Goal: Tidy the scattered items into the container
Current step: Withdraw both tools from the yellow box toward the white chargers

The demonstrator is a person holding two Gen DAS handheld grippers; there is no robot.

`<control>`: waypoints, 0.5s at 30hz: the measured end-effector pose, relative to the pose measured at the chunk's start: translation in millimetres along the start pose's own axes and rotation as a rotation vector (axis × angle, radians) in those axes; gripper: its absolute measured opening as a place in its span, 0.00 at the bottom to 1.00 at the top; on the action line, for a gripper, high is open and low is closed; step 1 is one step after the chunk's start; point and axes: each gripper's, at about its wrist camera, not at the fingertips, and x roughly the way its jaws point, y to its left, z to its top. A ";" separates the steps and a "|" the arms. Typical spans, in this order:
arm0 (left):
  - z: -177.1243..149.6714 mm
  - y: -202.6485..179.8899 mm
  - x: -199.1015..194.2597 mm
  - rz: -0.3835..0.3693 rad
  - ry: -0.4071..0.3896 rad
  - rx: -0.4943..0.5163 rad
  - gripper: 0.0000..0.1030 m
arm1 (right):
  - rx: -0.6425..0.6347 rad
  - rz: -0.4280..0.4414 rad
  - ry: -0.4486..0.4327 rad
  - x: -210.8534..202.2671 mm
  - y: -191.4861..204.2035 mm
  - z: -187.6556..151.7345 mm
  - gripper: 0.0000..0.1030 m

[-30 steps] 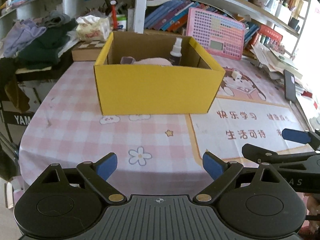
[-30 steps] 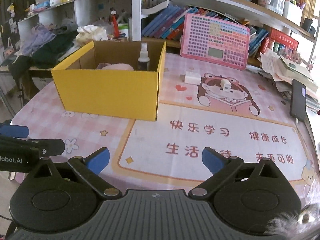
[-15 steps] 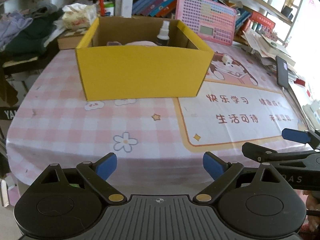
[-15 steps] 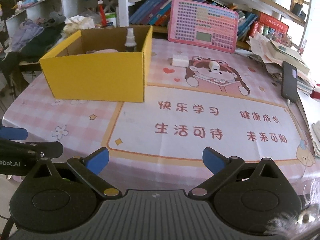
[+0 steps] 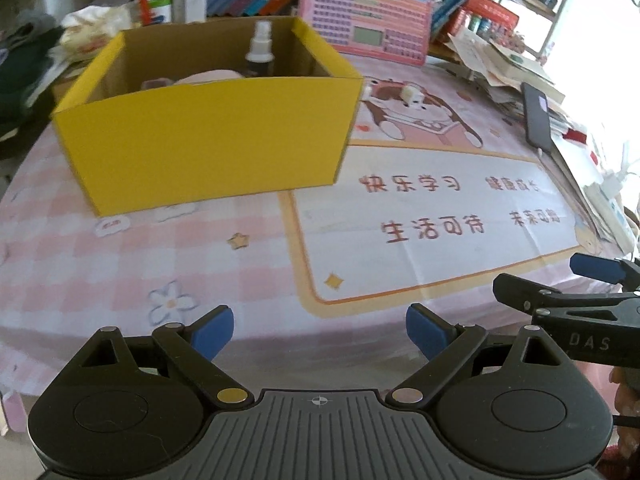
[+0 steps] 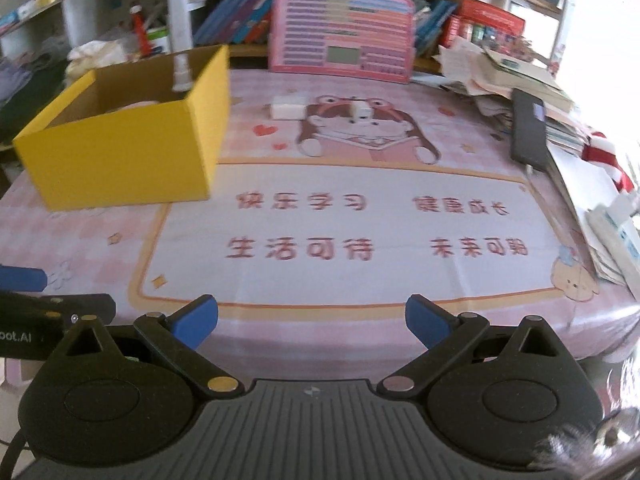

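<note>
Hovering at the near edge of the bench (image 6: 320, 280), the right hand-held gripper (image 6: 312, 320) and the left hand-held gripper (image 5: 320, 332) both stand wide and empty. The yellow box (image 5: 208, 140) sits at the left of the bench, already holding a spray bottle (image 5: 260, 50) and something pale pink. Two loose items remain behind it: a white block (image 6: 289, 107) just beside the box's far right corner and a small white cube (image 6: 362, 112) on the cartoon print. The right gripper is probably better placed; a good reach would run over the open mat and come down from above. The pink keyboard toy (image 6: 340, 36) stands close behind, and a phone (image 6: 530, 130) and paper stacks crowd the right side.
</note>
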 end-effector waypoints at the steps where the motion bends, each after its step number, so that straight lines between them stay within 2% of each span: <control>1: 2.4 -4.2 2.5 -0.004 0.002 0.008 0.92 | 0.006 -0.003 0.004 1.7 -4.4 0.7 0.98; 11: 23.4 -44.0 34.1 -0.045 0.036 0.053 0.92 | 0.033 -0.037 0.028 18.8 -48.8 8.3 0.98; 15: 34.6 -66.5 46.3 -0.086 0.024 0.086 0.92 | 0.042 -0.070 -0.010 22.6 -71.1 15.9 0.96</control>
